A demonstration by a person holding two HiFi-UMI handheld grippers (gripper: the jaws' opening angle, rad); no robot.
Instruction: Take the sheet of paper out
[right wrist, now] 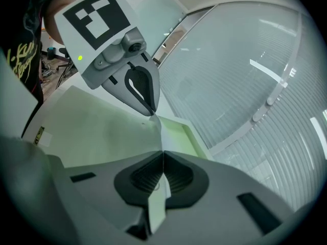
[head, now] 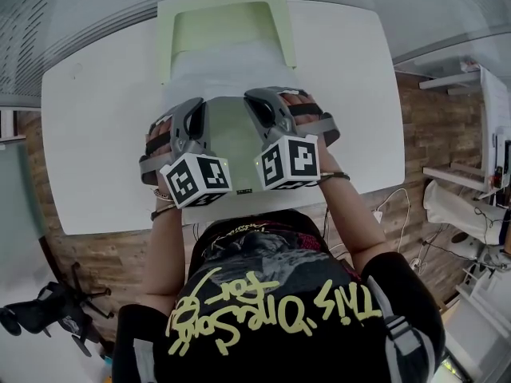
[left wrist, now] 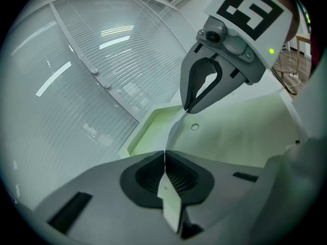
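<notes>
Person: black shirt (head: pixel 271 309) with yellow lettering fills the near foreground of the head view; both forearms reach forward over the white bench (head: pixel 96 134).
Left hand-held gripper (left wrist: pixel 164 154): clenched, with its pads pressed onto a thin edge of the sheet of paper (left wrist: pixel 240 137), which runs edge-on straight out from between them.
Right hand-held gripper (right wrist: pixel 162 154): also clenched on the same sheet. It sits just beside the left one, and each appears in the other's view pinching the raised edge a little further along.
Sheet of paper: pale with a green tint. Its near edge is lifted off the bench between the two hand-held grippers, and the rest slopes away ahead of the jaws toward the far side of the bench.
Green tray (head: pixel 219 1): directly ahead of both hand-held grippers, beyond the sheet. Its raised rim shows in both gripper views, and the sheet's far end appears to lie over the tray's near part.
Step in hand: judged to be the withdrawal itself. The grasp is made on both sides, but the sheet is not yet clear of the tray.
Next move calls for: an even pull of both hand-held grippers back toward the person, level with each other so that the sheet does not skew or crease. The pinch should hold until the far end slides free of the tray rim.
Risk: a pull stronger on one side could tear the thin edge or drag the tray along.
</notes>
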